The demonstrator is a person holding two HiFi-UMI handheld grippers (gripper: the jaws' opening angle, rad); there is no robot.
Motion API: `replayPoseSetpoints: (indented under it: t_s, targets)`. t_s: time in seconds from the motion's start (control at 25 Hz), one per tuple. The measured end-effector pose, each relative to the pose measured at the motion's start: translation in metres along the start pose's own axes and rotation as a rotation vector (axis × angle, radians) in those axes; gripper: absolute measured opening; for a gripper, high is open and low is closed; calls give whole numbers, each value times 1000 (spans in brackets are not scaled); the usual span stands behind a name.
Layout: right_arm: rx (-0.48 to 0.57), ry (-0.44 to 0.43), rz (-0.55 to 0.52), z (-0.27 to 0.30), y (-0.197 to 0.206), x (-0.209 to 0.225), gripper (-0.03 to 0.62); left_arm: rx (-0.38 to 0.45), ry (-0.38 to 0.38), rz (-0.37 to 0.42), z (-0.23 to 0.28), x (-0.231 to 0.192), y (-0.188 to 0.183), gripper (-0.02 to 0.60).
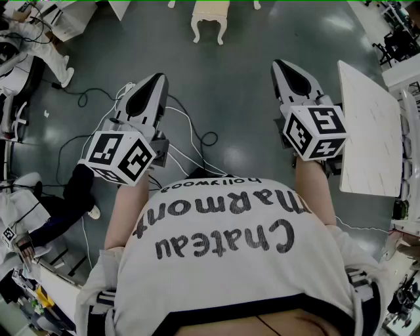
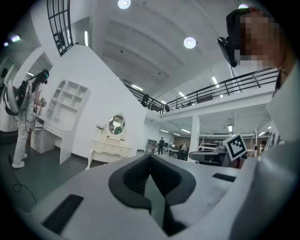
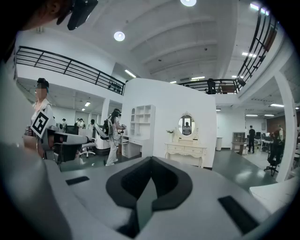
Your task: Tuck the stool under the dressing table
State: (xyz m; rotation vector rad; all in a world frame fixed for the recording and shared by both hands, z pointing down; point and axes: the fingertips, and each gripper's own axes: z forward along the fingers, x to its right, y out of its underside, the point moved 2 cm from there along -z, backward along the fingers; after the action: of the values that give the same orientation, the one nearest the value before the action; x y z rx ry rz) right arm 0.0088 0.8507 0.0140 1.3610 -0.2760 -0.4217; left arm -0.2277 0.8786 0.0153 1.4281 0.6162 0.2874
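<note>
A cream stool (image 1: 210, 18) with curved legs stands on the dark floor far ahead, at the top of the head view. Just beyond it, pale legs of the dressing table (image 1: 172, 4) show at the frame's edge. The cream dressing table with an oval mirror appears far off in the left gripper view (image 2: 110, 147) and the right gripper view (image 3: 185, 150). My left gripper (image 1: 155, 80) (image 2: 150, 157) and right gripper (image 1: 282, 65) (image 3: 151, 159) are held out level in front of my chest. Both are shut with nothing in them, well short of the stool.
A white tabletop (image 1: 371, 131) stands close on my right. Cables (image 1: 190, 141) trail over the floor between the grippers. A person in white (image 3: 112, 136) works at white shelving (image 3: 140, 122) left of the dressing table. More people and gear crowd the left side (image 1: 20, 59).
</note>
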Motion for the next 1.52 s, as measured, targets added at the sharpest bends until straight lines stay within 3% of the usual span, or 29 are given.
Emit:
replayPoseSetpoints:
  t_s: [0.56,1.32,1.52]
  targets:
    - [0,-2,7,-7,7,11,25,2,-14,1,1,10,4,23]
    - [25,-36,-2,20,6,67,25,38,-60,16,48,18,2,23]
    - [39,-42,-4,3,2,50,25,43,-61,25,27,27,-2,23]
